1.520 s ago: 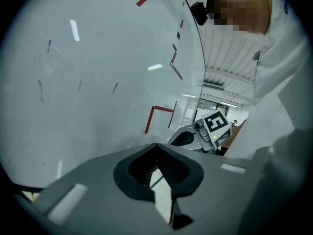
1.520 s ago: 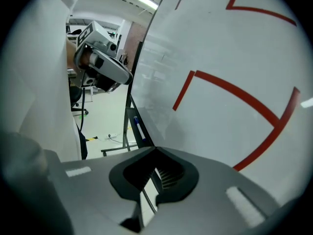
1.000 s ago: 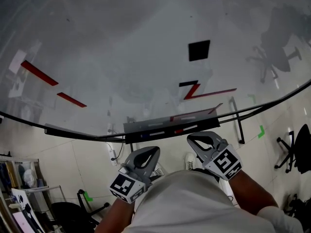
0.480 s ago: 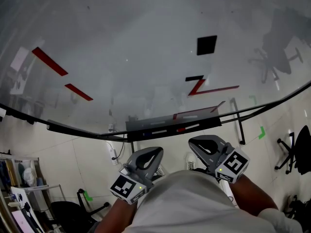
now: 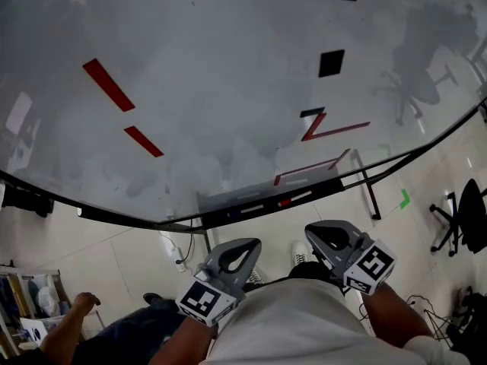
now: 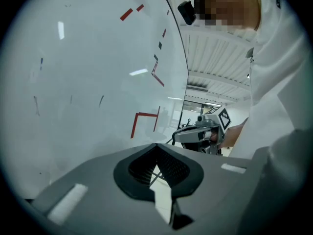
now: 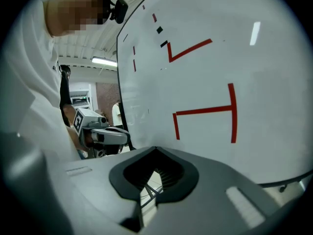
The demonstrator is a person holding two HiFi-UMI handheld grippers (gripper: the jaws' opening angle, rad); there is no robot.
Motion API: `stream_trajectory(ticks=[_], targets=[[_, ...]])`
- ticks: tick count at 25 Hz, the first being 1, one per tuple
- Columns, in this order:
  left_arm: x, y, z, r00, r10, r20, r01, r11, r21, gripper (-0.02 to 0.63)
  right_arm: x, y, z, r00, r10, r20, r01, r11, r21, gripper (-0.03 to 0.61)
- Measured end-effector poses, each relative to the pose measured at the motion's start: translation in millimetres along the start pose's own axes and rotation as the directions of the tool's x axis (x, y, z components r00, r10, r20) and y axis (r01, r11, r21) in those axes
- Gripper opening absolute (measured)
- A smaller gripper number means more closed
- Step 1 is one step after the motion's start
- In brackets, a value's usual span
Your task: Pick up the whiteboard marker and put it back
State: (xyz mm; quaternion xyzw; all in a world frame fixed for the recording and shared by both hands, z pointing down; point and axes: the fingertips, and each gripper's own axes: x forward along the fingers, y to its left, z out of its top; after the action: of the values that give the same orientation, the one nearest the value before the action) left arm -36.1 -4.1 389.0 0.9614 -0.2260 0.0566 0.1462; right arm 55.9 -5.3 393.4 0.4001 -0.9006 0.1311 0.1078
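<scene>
A big whiteboard (image 5: 228, 90) with red strokes and black squares fills the head view. Along its lower edge runs a narrow pen tray (image 5: 228, 201) on which a red-capped marker (image 5: 283, 202) and other pens lie. My left gripper (image 5: 245, 245) and right gripper (image 5: 321, 231) hover close to my body, below the tray and apart from it, both shut with nothing between the jaws. In the left gripper view the shut left gripper (image 6: 156, 147) points along the board, with the right gripper (image 6: 199, 132) beyond. In the right gripper view the right gripper (image 7: 156, 151) is shut, with the left gripper (image 7: 100, 132) beyond.
The whiteboard's stand leg (image 5: 368, 190) reaches down to the tiled floor. A black office chair (image 5: 460, 226) stands at the right and a green tape mark (image 5: 405, 198) sits on the floor. Another person's hand (image 5: 80, 304) and leg show at the lower left.
The head view has shifted, so the board marks and tray sit further right and lower. A person's hand and leg have come into view at the lower left. Both grippers stay shut.
</scene>
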Motion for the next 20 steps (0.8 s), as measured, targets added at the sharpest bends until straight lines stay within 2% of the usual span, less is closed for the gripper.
stream_trajectory(ticks=[3, 6, 11, 16, 20], targets=[[-6, -3, -7, 0.999, -0.035, -0.014, 0.035, 0.999, 0.0, 0.017, -9, 10, -1, 0.999, -0.045, 0.007, 0.045, 0.999, 0.019, 0.002], [-9, -6, -7, 0.999, -0.034, 0.003, 0.034, 0.999, 0.02, 0.017, -15, 16, -2, 0.999, -0.047, 0.01, 0.047, 0.999, 0.01, 0.002], [-13, -27, -9, 0.999, 0.026, 0.029, -0.026, 0.999, 0.026, 0.017, -36, 20, -9, 1.0, -0.003, 0.021, 0.003, 1.0, -0.012, 0.002], [-5, -65, -12, 0.991, 0.127, 0.046, -0.125, 0.992, -0.027, 0.017, -72, 12, -16, 0.998, 0.054, 0.022, -0.054, 0.999, -0.007, 0.002], [2, -103, -28, 0.98, 0.199, 0.033, -0.197, 0.98, -0.039, 0.017, -105, 9, -28, 0.994, 0.107, 0.006, -0.107, 0.994, 0.002, 0.002]])
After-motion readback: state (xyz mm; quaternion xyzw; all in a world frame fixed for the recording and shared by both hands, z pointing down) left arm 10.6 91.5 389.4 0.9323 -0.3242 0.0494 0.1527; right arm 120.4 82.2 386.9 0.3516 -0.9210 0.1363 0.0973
